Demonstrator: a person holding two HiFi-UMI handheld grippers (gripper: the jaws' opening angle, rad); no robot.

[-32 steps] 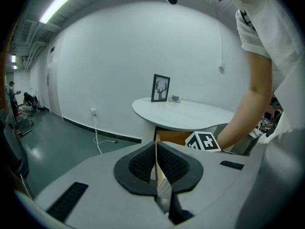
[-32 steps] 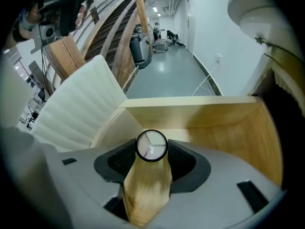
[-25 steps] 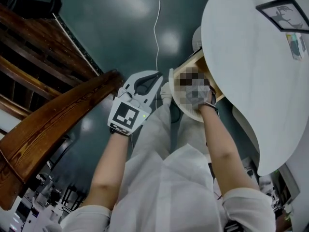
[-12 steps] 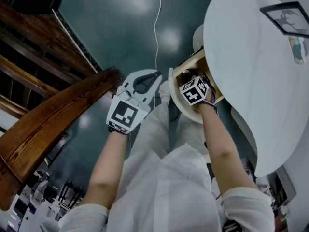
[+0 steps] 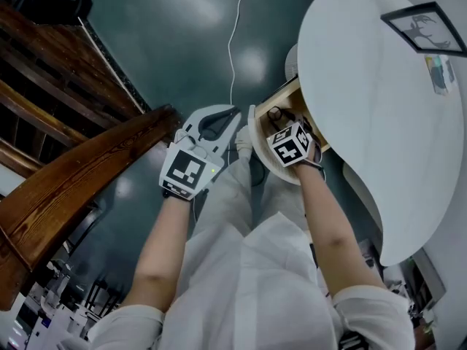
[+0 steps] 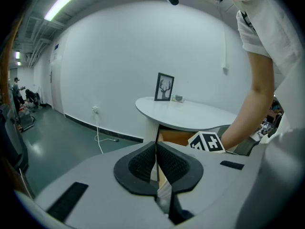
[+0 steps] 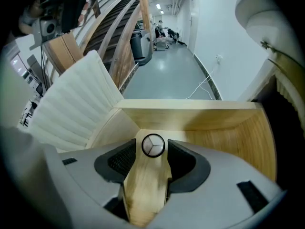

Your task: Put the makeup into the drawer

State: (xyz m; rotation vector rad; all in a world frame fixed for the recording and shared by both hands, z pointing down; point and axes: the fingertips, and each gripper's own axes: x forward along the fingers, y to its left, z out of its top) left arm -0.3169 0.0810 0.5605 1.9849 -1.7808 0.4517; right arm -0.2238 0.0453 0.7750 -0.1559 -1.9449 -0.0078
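The left tongs (image 6: 156,146), low in the middle of the left gripper view, are closed with nothing between them. The right tongs (image 7: 152,152) stand open and point down into the open pale wooden drawer (image 7: 224,137). The small round makeup case with a black rim and a silver lid (image 7: 153,145) lies on the drawer floor between their tips, with a gap on each side. Farther away, at the upper right of the head view, the white rounded counter (image 5: 365,86) carries a black picture frame (image 5: 427,26).

The head view is dim and bluish, with light glaring off the glossy floor (image 5: 252,63). Gripper views bend at edges, corners black.
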